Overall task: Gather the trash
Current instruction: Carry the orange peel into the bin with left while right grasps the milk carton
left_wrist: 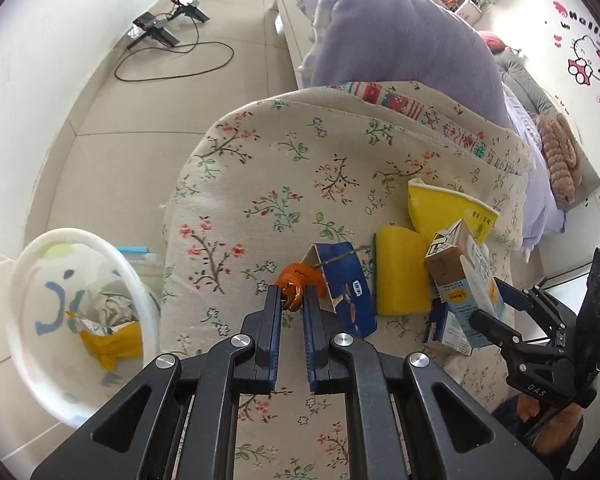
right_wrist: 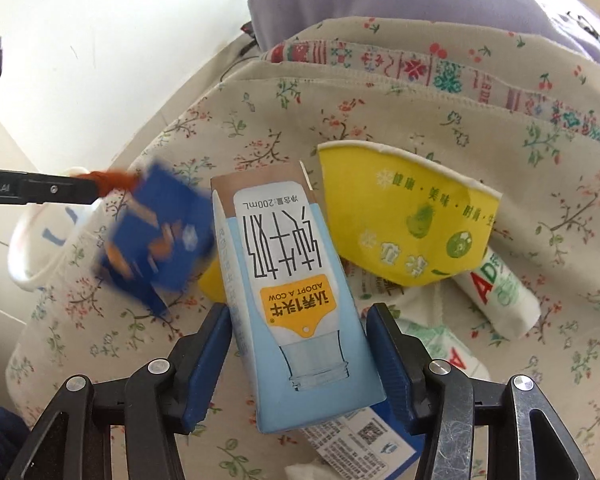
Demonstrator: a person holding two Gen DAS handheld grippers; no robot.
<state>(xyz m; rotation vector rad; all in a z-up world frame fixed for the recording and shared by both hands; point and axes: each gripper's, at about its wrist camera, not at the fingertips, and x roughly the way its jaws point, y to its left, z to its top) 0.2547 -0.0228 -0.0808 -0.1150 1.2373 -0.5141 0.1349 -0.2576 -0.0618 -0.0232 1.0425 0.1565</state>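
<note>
The left hand-held gripper (left_wrist: pixel 293 296) is pinched narrow on a scrap of orange peel (left_wrist: pixel 298 276), above a flowered cloth (left_wrist: pixel 260 168). The right hand-held gripper (right_wrist: pixel 298 322) brackets a pale blue milk carton (right_wrist: pixel 296 300); whether its pads press I cannot tell. Beyond lie a blue box (left_wrist: pixel 346 288), a yellow sponge (left_wrist: pixel 400 272) and a crushed yellow paper cup (right_wrist: pixel 408 216). Left, a white bin (left_wrist: pixel 80 320) holds trash.

Matt floral cloth cover (left_wrist: pixel 260 168); glossy printed-card milk carton (right_wrist: pixel 296 280) and yellow paper cup (right_wrist: pixel 412 216) at 2 o'clock; spongy yellow foam (left_wrist: pixel 400 272); smooth white plastic bin (left_wrist: pixel 32 280).
</note>
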